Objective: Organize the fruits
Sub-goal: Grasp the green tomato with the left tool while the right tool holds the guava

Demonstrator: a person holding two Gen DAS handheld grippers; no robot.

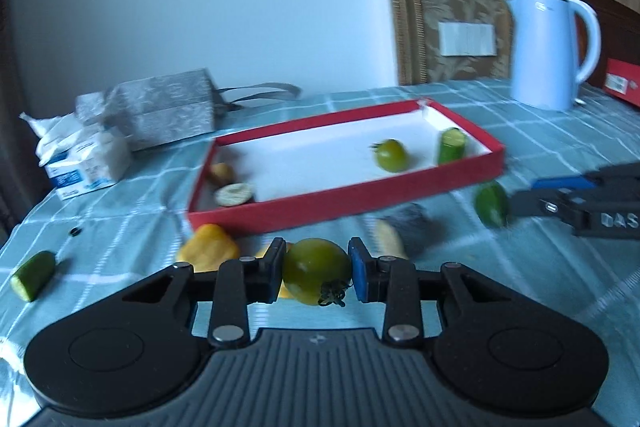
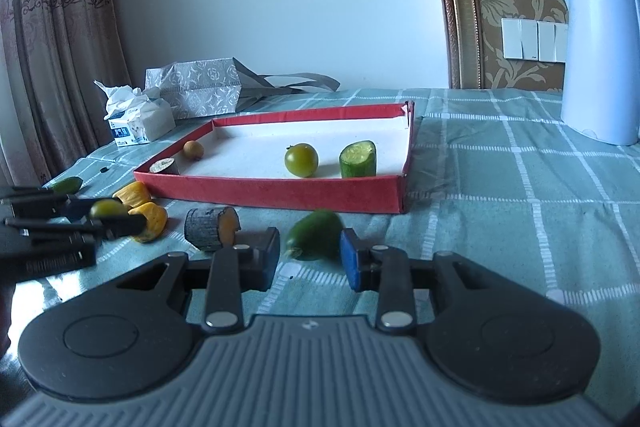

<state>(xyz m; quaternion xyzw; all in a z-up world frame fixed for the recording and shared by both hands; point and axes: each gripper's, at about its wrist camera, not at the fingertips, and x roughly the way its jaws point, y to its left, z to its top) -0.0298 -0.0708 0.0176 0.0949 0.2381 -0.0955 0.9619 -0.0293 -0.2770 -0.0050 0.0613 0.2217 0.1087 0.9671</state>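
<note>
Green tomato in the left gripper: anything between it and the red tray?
Only the tray's near red wall. The green tomato, clamped in the left gripper, must clear it; the white floor behind looks free there.

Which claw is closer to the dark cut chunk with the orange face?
Right. The right claw sits just beside the dark chunk, while the left claw, gripping a green tomato, is farther past the yellow pieces.

the tray (image 2: 280, 193) sits mid-table with a tomato (image 2: 301, 159) and a cucumber piece (image 2: 358, 159) inside at its right end. the kettle (image 2: 598, 55) stands behind to the right, the tissue pack (image 2: 138, 121) behind left.
</note>
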